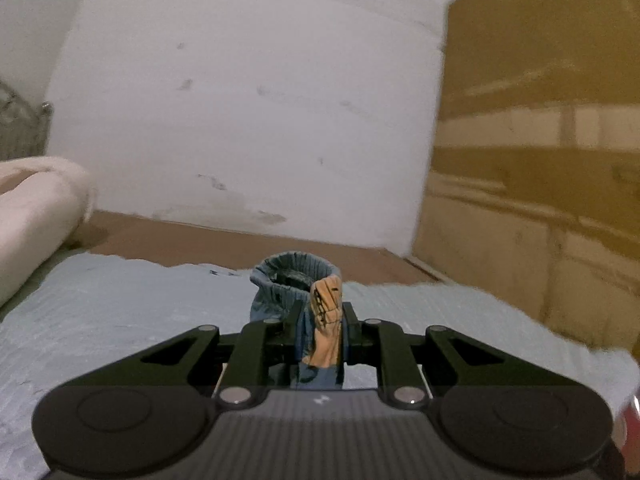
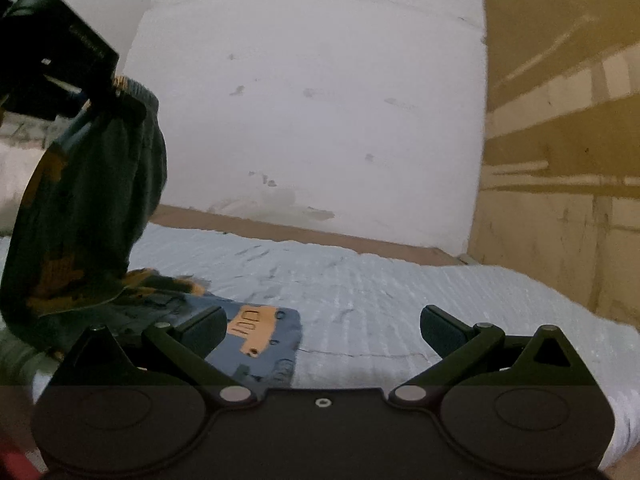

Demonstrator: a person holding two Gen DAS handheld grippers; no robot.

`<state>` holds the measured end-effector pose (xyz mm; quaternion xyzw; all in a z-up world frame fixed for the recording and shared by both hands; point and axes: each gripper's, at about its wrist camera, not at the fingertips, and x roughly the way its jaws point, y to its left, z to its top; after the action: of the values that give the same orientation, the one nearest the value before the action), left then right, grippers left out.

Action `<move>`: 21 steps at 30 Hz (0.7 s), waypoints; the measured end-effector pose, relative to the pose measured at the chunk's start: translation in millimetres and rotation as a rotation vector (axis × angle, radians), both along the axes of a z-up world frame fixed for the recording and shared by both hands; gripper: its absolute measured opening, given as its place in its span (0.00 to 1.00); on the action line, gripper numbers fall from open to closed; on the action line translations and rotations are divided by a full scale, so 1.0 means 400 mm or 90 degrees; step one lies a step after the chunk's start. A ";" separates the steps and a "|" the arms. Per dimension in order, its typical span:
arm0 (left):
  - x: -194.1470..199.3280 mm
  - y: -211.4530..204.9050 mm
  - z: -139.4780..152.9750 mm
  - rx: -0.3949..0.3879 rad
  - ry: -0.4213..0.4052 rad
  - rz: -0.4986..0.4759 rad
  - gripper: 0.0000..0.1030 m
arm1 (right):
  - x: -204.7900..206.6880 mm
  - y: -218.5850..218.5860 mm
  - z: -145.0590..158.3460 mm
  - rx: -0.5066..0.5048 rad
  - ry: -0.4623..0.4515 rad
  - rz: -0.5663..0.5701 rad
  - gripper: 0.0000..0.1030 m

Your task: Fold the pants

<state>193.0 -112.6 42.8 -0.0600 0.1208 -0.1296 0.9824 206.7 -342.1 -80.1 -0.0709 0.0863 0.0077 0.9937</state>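
Note:
The pants (image 1: 298,280) are blue with orange printed patches and a gathered elastic waistband. My left gripper (image 1: 320,320) is shut on the waistband, and a bunch of the cloth stands up between its black fingers. In the right wrist view the left gripper (image 2: 116,98) shows at the upper left, holding the pants (image 2: 92,208) raised so they hang down to the bed. The pants' lower part lies on the sheet with an orange patch facing up. My right gripper (image 2: 322,330) hovers wide open just above the sheet, its left finger (image 2: 204,330) over the lying cloth, nothing between its pads.
A pale blue ribbed sheet (image 2: 380,292) covers the bed. A rolled cream blanket (image 1: 36,216) lies at the far left by a metal bed frame (image 1: 24,128). A white wall (image 1: 248,112) stands behind, a yellow-brown cabinet (image 1: 540,160) at the right.

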 end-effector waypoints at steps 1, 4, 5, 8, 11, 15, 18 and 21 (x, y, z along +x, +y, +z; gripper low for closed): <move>-0.004 -0.024 -0.005 0.010 0.003 -0.010 0.17 | 0.001 -0.008 -0.002 0.006 0.001 -0.006 0.99; -0.006 -0.091 -0.030 0.035 0.021 -0.039 0.18 | 0.004 -0.034 -0.007 0.028 0.009 -0.023 0.99; -0.002 -0.112 -0.042 0.041 0.032 -0.047 0.18 | 0.005 -0.044 -0.008 0.036 0.012 -0.028 0.99; 0.009 -0.157 -0.081 0.034 0.078 -0.071 0.24 | 0.004 -0.069 -0.011 0.060 0.019 -0.051 0.99; 0.042 -0.163 -0.112 -0.009 0.147 -0.086 0.32 | 0.012 -0.094 -0.016 0.084 0.030 -0.077 0.99; 0.058 -0.154 -0.129 -0.045 0.181 -0.102 0.49 | 0.022 -0.119 -0.031 0.100 0.041 -0.127 0.99; 0.058 -0.145 -0.132 -0.036 0.178 -0.093 0.60 | 0.024 -0.130 -0.037 0.116 0.046 -0.142 0.99; 0.048 -0.120 -0.129 -0.038 0.177 -0.068 0.80 | 0.024 -0.132 -0.043 0.118 0.046 -0.145 0.99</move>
<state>212.2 -160.7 -8.9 -0.0999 0.2547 -0.1757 0.9457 216.2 -394.9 -97.3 0.0320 0.1285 -0.0943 0.9867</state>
